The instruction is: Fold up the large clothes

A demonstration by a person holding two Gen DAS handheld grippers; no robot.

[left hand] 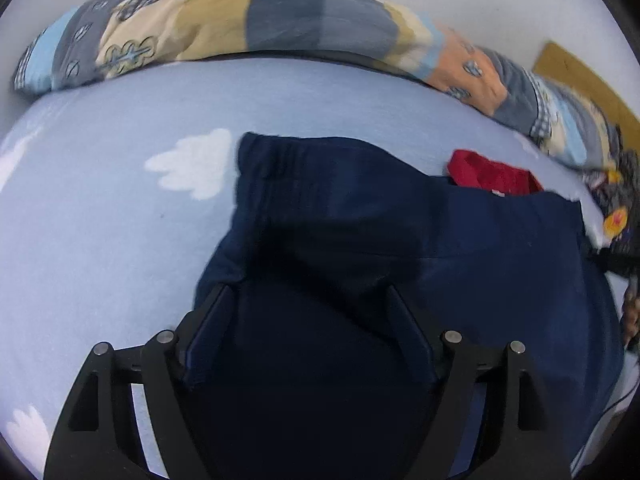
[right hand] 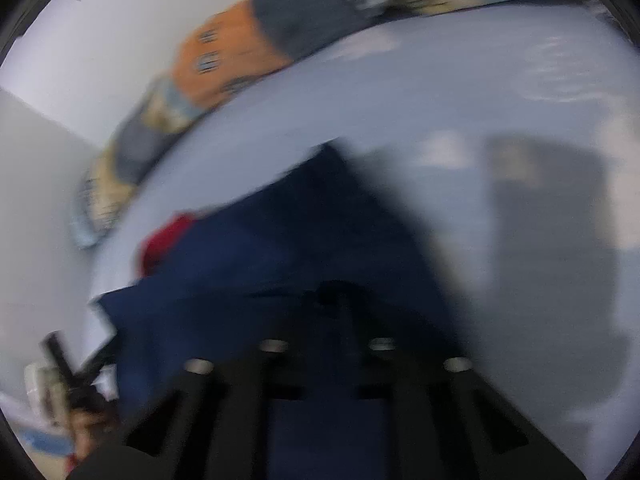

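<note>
A: Right wrist view is smeared. Anything readable?
B: Right gripper (right hand: 340,300) fingers pressed together over the navy garment (right hand: 280,248); whether cloth is pinched, can't tell.
A: Left?
B: Left gripper (left hand: 310,292) jaws spread wide above the navy garment (left hand: 360,220), which lies on the cloud-print bedsheet (left hand: 100,200). Near part lost in shadow.
A: Surroundings?
B: Red cloth (left hand: 492,176) half hidden behind it, patchwork quilt (left hand: 240,20) along the wall.
</note>
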